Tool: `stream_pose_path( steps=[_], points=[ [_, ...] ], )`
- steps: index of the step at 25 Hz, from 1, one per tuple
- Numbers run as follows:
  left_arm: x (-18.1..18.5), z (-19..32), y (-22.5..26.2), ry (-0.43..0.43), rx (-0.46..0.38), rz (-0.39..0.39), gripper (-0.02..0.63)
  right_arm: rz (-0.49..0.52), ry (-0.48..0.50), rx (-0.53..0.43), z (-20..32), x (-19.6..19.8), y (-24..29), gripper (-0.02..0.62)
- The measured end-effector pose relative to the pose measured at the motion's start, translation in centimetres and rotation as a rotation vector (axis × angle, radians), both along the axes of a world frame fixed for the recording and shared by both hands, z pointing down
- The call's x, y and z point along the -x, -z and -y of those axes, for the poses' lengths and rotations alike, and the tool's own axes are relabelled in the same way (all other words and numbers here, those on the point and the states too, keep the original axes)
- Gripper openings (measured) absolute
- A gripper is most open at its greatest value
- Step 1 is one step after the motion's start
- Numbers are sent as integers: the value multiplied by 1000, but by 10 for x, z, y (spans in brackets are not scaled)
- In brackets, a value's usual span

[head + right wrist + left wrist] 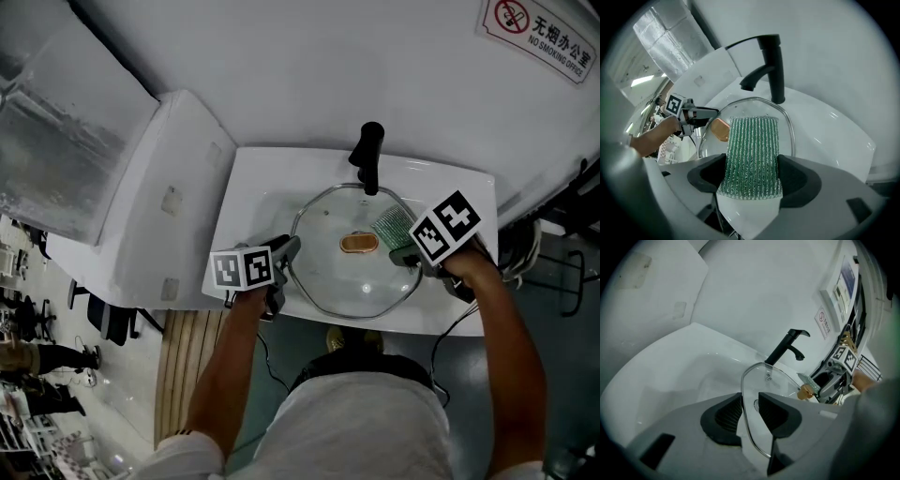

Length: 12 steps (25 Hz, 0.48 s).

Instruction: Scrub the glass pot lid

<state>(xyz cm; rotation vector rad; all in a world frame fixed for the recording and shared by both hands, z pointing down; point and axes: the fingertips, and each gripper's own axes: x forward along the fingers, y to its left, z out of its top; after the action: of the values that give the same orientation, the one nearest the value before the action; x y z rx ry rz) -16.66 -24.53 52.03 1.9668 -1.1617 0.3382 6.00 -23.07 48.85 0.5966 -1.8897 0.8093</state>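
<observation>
The glass pot lid (pixel 333 272), with a tan knob (pixel 359 244) at its middle, stands tilted in the white sink (pixel 253 183). My left gripper (pixel 286 255) is shut on the lid's left rim. In the left gripper view the rim (pixel 746 404) runs between the dark pads of this gripper (pixel 750 409). My right gripper (pixel 401 246) is shut on a green scrub pad (pixel 392 225), which lies against the lid's right side near the knob. In the right gripper view the pad (pixel 752 154) fills the gap of that gripper (pixel 752 177), with the lid (pixel 740 110) and knob (pixel 720 130) beyond it.
A black faucet (pixel 368 155) rises at the sink's back edge, right behind the lid. A white wall with a no-smoking sign (pixel 544 33) is behind it. A white slanted unit (pixel 159 197) adjoins the sink's left side. A wooden slat mat (pixel 183 361) lies on the floor.
</observation>
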Motion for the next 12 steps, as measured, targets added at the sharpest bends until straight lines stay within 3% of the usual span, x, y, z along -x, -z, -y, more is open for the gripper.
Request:
stream_pose_path(
  steps=[6,12],
  points=[
    [1,0,0,6,0,6,121,37,-77,-36,-2,-14,-12,338],
    [0,0,0,15,-1,3,120,32,-1,-229,-13,16,27,339]
  ],
)
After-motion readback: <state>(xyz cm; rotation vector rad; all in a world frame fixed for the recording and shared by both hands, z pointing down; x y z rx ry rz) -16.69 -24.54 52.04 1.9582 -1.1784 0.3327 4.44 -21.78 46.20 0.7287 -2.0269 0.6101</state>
